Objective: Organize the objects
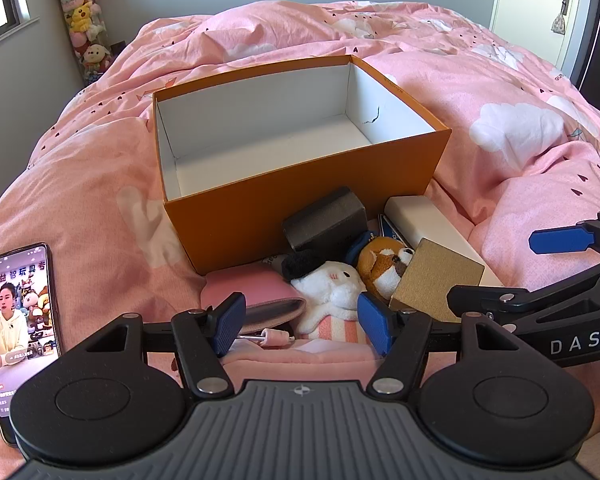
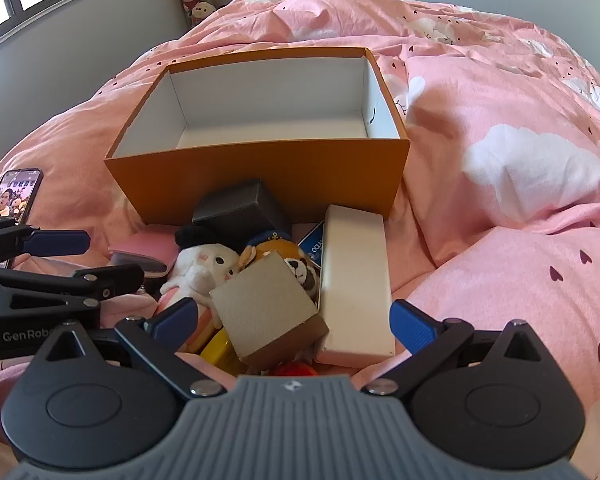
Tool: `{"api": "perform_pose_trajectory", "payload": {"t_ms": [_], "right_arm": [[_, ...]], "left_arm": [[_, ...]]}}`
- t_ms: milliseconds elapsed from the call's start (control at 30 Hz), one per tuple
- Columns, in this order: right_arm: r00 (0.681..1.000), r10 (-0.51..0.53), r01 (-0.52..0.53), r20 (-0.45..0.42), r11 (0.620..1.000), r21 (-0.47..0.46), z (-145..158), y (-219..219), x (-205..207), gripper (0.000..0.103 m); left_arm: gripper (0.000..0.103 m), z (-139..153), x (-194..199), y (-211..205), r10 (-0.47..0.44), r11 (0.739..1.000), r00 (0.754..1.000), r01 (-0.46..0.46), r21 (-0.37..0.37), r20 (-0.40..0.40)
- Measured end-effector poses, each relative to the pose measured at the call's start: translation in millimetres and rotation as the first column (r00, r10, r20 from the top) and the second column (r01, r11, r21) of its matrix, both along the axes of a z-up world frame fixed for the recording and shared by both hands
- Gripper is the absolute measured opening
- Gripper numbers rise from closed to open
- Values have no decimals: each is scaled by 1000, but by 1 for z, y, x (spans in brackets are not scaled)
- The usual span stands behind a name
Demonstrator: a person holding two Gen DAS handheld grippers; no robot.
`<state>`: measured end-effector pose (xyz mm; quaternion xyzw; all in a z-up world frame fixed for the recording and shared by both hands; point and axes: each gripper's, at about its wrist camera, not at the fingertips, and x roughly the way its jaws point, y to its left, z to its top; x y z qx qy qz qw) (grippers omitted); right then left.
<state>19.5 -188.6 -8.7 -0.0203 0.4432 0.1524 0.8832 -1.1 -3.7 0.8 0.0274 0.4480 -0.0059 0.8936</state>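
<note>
I hold both my claws low over the pile, tilted down toward it, because everything I mean to tidy lies heaped on the near side of the orange box point(image 1: 300, 200), hard against its near wall. That box sits open and bare inside on the pink duvet point(image 1: 520, 80), farther off than the clutter, so I judge it is the place the things are meant to go. My left gripper point(image 1: 302, 322) stands wide with nothing between its blue pads; just ahead of it lie the white plush point(image 1: 332, 288) and, to the left, a pink pouch point(image 1: 252, 288). My right gripper point(image 2: 296, 320) is spread as wide as it goes and grips nothing, yet the tan cube box point(image 2: 268, 312) sits between its fingers, tipped on one edge among the toys, so I take that for my likeliest first pick. The long white box point(image 2: 356, 276) lies just right of it, the brown plush point(image 2: 284, 256) peeks out behind, and the dark grey box point(image 2: 240, 208) leans on the orange wall. A phone point(image 1: 20, 320) with its screen lit lies apart at the far left of the heap.
</note>
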Motion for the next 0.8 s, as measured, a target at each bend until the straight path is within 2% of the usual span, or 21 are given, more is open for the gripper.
{"api": "perform_pose_trajectory", "payload": {"t_ms": [300, 333, 467, 567, 667, 733, 800], "right_arm": [[1000, 3, -3, -3, 1000, -2, 0, 1, 0, 102], [1000, 4, -4, -5, 1000, -1, -1, 1, 0, 102], [1000, 14, -14, -9, 1000, 4, 0, 2, 2, 101], [999, 37, -37, -10, 999, 11, 3, 3, 7, 93], [997, 70, -70, -8, 998, 8, 4, 7, 14, 86], [995, 97, -97, -10, 995, 14, 5, 12, 19, 74], [992, 126, -125, -15, 992, 26, 6, 17, 27, 69]], "left_arm": [[75, -1, 0, 0, -6, 1000, 1000, 6, -2, -2], [75, -1, 0, 0, -42, 999, 999, 42, -5, -2], [72, -4, 1, 2, -48, 999, 999, 48, -14, -9], [65, -3, 5, 9, -48, 998, 999, 48, -30, -11], [52, -2, 10, 19, -43, 997, 999, 42, -62, -19], [43, -2, 15, 26, -41, 995, 999, 38, -93, -30], [40, -3, 20, 34, -32, 993, 998, 27, -115, -45]]}}
